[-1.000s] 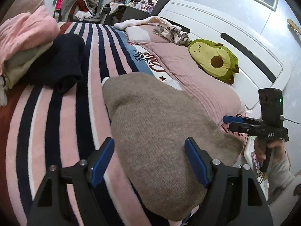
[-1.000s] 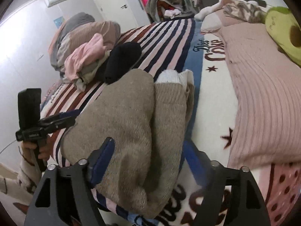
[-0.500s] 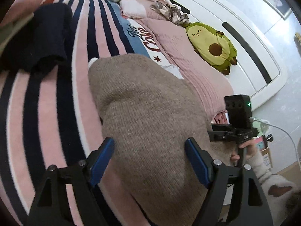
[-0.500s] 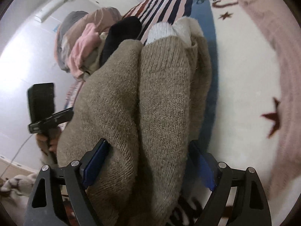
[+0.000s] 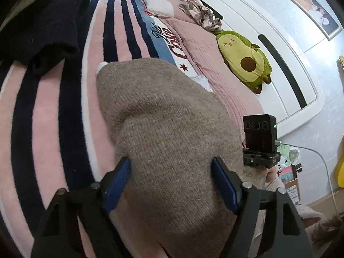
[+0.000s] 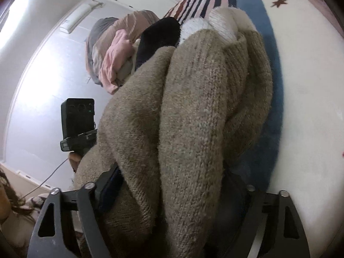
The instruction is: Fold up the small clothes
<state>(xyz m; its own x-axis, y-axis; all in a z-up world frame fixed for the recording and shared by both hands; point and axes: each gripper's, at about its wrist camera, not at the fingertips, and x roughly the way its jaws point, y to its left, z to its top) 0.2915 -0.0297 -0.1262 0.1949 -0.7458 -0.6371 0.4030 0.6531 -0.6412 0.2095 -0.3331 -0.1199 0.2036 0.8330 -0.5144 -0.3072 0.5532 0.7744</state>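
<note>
A folded taupe knit sweater (image 5: 167, 129) lies on the striped blanket (image 5: 49, 116); it fills the right wrist view (image 6: 193, 111) as thick rolled folds with white cuffs at its far end. My left gripper (image 5: 171, 178) is open, its blue pads on either side of the sweater's near end. My right gripper (image 6: 172, 193) is open wide, its jaws straddling the other side of the sweater, the right finger mostly buried in shadow under the knit. Each gripper shows in the other's view, the right (image 5: 259, 139) and the left (image 6: 77, 124).
A dark navy garment (image 5: 40, 25) lies far left on the blanket, beside a pile of pink and grey clothes (image 6: 114, 58). A pink ribbed cover (image 5: 215, 64) and an avocado plush (image 5: 243, 58) lie by the white headboard (image 5: 279, 49).
Both grippers have moved down and in onto the sweater, which now fills much more of each view. The jaws stay open throughout.
</note>
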